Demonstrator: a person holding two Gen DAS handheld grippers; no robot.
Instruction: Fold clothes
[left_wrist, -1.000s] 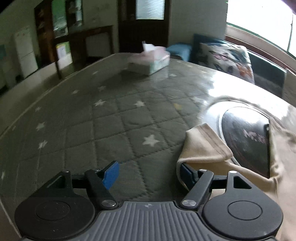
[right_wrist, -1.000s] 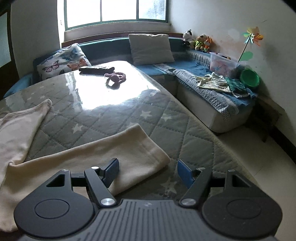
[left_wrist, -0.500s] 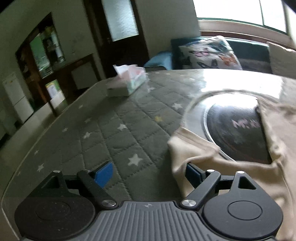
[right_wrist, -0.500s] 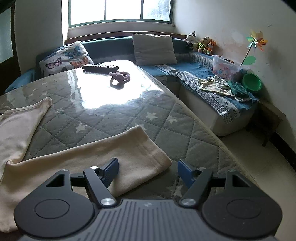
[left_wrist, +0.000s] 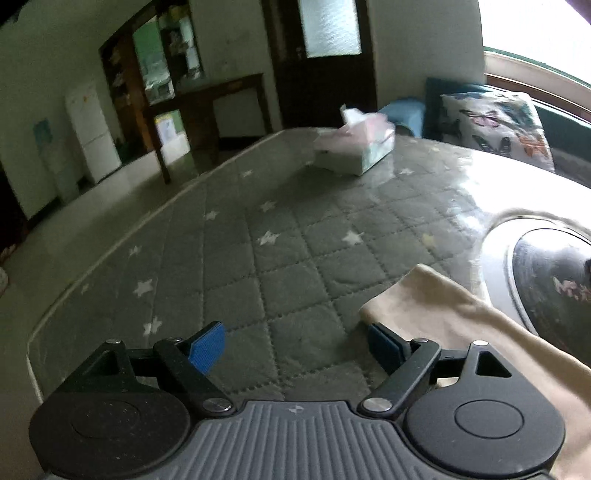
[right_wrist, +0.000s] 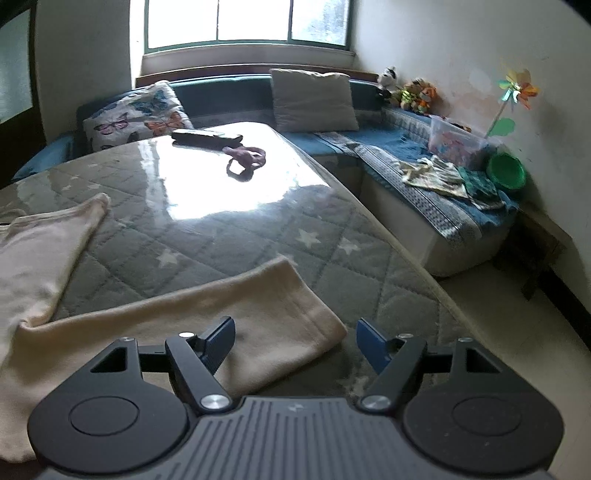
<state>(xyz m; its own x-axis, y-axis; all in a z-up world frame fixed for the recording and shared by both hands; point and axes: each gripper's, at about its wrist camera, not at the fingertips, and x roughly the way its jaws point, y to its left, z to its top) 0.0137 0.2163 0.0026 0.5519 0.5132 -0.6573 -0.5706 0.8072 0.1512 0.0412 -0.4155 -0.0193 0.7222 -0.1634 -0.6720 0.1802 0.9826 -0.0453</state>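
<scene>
A cream garment (right_wrist: 192, 317) lies spread on the grey star-quilted table (right_wrist: 258, 236). One end of it lies under my right gripper (right_wrist: 295, 341), which is open and empty just above it; the left finger is over the cloth, the right finger over bare table. A second part of the garment (right_wrist: 40, 243) lies at the left. In the left wrist view a cream corner (left_wrist: 443, 314) lies by my right finger. My left gripper (left_wrist: 295, 345) is open and empty over the quilt.
A tissue box (left_wrist: 354, 151) stands at the far side. A round dark inset plate (left_wrist: 550, 280) sits in the table at the right. A dark remote (right_wrist: 207, 138) and a pink toy (right_wrist: 247, 157) lie far off. A sofa with cushions (right_wrist: 314, 99) runs behind and to the right.
The left gripper has swung left, so the cream corner and dark plate sit further right in its view. The right gripper has barely moved. Both stay open.
</scene>
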